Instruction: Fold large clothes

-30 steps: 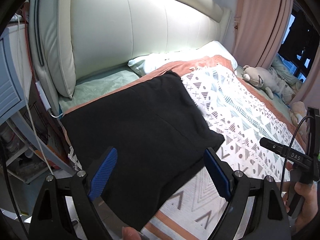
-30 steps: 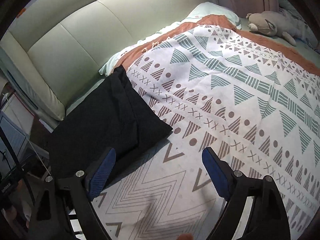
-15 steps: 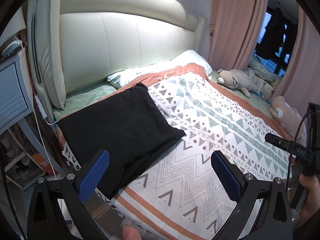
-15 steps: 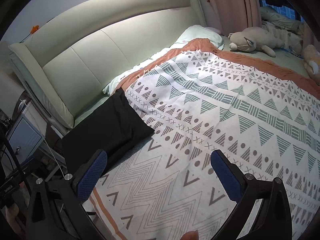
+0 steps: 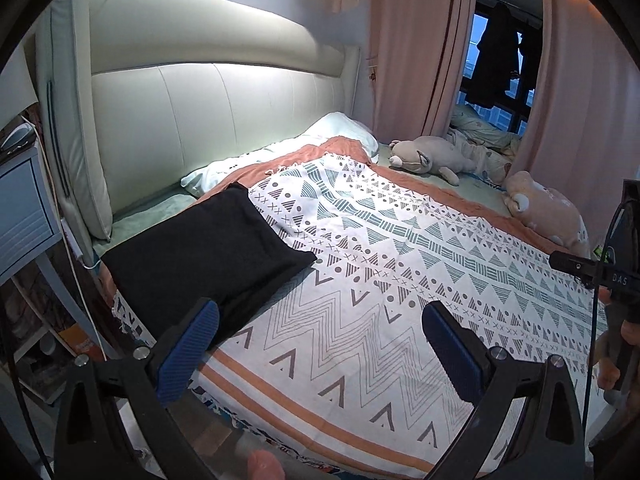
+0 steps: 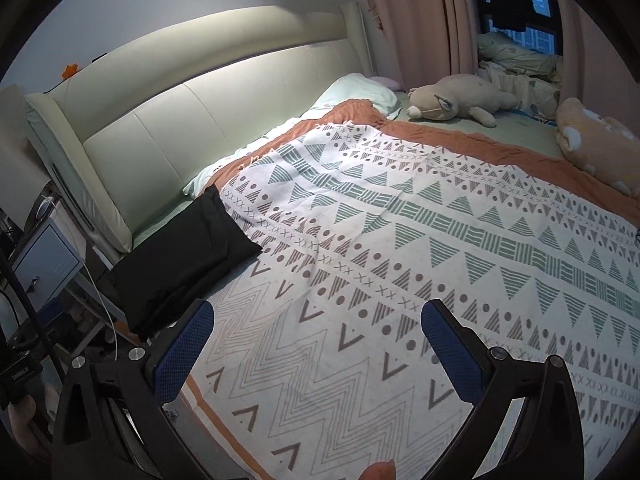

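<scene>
Two grippers of mine hang above the bed, and both are empty. On my left gripper (image 5: 320,332) the blue fingers (image 5: 188,352) stand wide apart with nothing between them; they have just been opening. My right gripper (image 6: 318,332) is the same, its fingers (image 6: 450,350) spread wide over the patterned blanket (image 6: 400,260), having also just opened, with nothing held. The black garment (image 5: 200,256) lies folded into a flat rectangle at the near left corner of the bed (image 5: 152,212), resting partly on the blanket and partly on the green sheet, close to the padded headboard (image 5: 200,100). Neither gripper touches it. Two stuffed toys (image 6: 460,98) lie at the far side by the pink curtains (image 5: 420,60), well apart from the garment.
</scene>
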Motion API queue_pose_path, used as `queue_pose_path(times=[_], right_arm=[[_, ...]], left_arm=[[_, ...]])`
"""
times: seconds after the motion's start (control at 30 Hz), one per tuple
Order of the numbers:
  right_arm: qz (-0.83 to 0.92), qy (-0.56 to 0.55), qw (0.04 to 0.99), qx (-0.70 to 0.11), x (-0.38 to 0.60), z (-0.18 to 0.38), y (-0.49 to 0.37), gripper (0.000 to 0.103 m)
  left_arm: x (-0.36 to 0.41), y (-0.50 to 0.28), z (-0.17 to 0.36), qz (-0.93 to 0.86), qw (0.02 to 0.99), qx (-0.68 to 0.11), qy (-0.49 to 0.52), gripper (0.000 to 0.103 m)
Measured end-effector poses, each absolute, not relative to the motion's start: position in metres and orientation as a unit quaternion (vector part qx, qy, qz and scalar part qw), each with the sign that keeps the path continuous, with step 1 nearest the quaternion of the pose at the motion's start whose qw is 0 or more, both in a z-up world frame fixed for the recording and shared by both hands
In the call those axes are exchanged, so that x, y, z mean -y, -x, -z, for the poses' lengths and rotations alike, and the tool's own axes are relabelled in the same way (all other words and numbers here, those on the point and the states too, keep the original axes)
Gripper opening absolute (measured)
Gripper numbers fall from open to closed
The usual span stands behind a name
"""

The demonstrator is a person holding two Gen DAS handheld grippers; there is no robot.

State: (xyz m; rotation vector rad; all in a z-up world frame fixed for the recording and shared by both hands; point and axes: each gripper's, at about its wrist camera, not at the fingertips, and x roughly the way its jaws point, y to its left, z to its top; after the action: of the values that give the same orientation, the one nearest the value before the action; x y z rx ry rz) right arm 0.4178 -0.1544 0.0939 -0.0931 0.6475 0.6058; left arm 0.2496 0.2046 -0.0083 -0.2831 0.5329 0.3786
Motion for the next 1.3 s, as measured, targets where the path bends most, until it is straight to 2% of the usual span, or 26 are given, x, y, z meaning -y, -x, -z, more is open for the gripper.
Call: queue_pose_path(times=[0.47, 1.07, 1.3], right_arm=[[-0.245, 0.041, 0.935, -0.252, 0.239, -0.090, -0.298, 0.103], [-0.178, -0.011, 0.965, -0.193, 0.326, -0.056, -0.150, 0.103], [-0.173, 0.003, 0.970, -0.173, 0.332, -0.026, -0.097, 0.103]], left_arm=[[-0.134, -0.194, 0.003, -0.157, 0.956, -0.236, 0.082, 0.103], [-0.063, -0.108, 0.012, -0.091, 0.973, -0.198, 0.073, 0.103], [-0.045, -0.080, 0.024, -0.091, 0.976, -0.190, 0.062, 0.103]])
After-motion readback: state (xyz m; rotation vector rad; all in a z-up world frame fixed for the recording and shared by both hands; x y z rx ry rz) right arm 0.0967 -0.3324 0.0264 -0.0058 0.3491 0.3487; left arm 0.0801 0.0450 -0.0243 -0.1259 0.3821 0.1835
